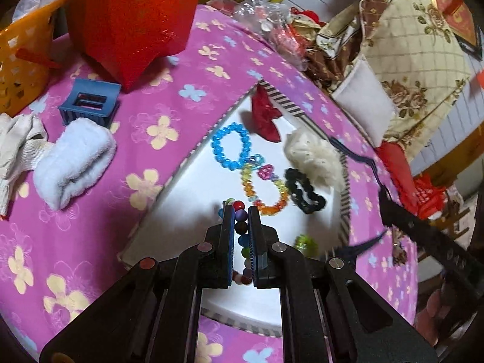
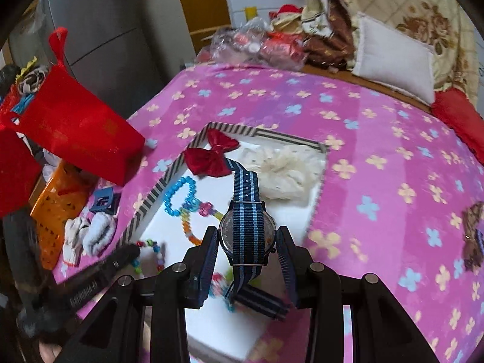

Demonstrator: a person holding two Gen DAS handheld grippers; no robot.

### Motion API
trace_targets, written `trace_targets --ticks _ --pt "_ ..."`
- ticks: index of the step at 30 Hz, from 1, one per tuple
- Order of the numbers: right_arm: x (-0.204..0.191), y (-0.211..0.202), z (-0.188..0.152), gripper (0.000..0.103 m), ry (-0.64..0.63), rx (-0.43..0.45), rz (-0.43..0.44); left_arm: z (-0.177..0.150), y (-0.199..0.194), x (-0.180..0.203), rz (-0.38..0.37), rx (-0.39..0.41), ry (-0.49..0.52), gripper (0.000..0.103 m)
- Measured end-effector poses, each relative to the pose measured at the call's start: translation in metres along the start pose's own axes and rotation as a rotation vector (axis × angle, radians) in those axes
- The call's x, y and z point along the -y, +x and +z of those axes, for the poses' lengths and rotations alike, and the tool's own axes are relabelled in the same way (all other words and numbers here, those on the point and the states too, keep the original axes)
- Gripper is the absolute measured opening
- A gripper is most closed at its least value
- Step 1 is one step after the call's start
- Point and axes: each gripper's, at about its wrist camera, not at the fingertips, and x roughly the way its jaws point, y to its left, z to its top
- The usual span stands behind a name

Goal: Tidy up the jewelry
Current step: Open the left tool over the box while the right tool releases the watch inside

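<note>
A white tray with a striped rim [image 1: 281,95] [image 2: 157,190] lies on the pink flowered cloth. In it are a blue bead bracelet [image 1: 231,146] [image 2: 178,192], a rainbow bead bracelet [image 1: 266,190], a black scrunchie [image 1: 304,190], a cream scrunchie [image 1: 314,157] [image 2: 284,169] and a red bow [image 1: 264,116] [image 2: 213,154]. My left gripper [image 1: 241,211] is shut on a multicoloured bead bracelet [image 1: 240,227] low over the tray. My right gripper [image 2: 246,243] holds a blue striped watch [image 2: 246,236] by its case above the tray.
A red gift bag [image 1: 130,15] [image 2: 78,133], an orange basket [image 1: 21,69], a blue hair claw [image 1: 87,103] and rolled white socks [image 1: 72,166] lie left of the tray. Cushions and plastic bags [image 1: 408,60] are piled beyond the cloth.
</note>
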Motion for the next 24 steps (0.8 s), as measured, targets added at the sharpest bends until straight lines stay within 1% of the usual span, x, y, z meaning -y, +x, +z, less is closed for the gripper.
trace_targets --ticks 3,8,10,14,17,19,22,23,24 --pt "-0.015 0.021 0.016 0.038 -0.016 -0.018 0.008 0.001 0.005 -0.002 0.011 -0.002 -0.007 0.007" --pt "-0.038 0.071 0.043 0.038 -0.046 -0.065 -0.021 0.005 0.019 -0.002 0.042 -0.016 -0.004 0.007" --pt "-0.041 0.093 0.052 0.038 -0.046 -0.087 -0.037 0.007 0.023 -0.002 0.05 -0.024 -0.005 0.007" --pt "-0.036 0.13 0.062 0.038 -0.017 -0.13 -0.066 0.01 0.022 -0.008 0.035 -0.024 -0.027 0.007" --pt "-0.031 0.145 0.064 0.038 -0.014 -0.151 -0.072 0.013 0.022 -0.014 0.03 -0.02 -0.049 0.007" --pt "-0.029 0.149 0.064 0.038 -0.017 -0.16 -0.069 0.013 0.021 -0.017 0.024 -0.021 -0.066 0.007" --pt "-0.028 0.147 0.064 0.039 -0.03 -0.149 -0.07 0.014 0.02 -0.021 -0.005 -0.022 -0.092 0.007" --pt "-0.029 0.143 0.064 0.046 -0.043 -0.134 -0.079 0.014 0.019 -0.021 -0.015 -0.023 -0.096 0.008" --pt "-0.03 0.14 0.064 0.05 -0.051 -0.122 -0.084 0.013 0.018 -0.021 -0.017 -0.021 -0.094 0.009"
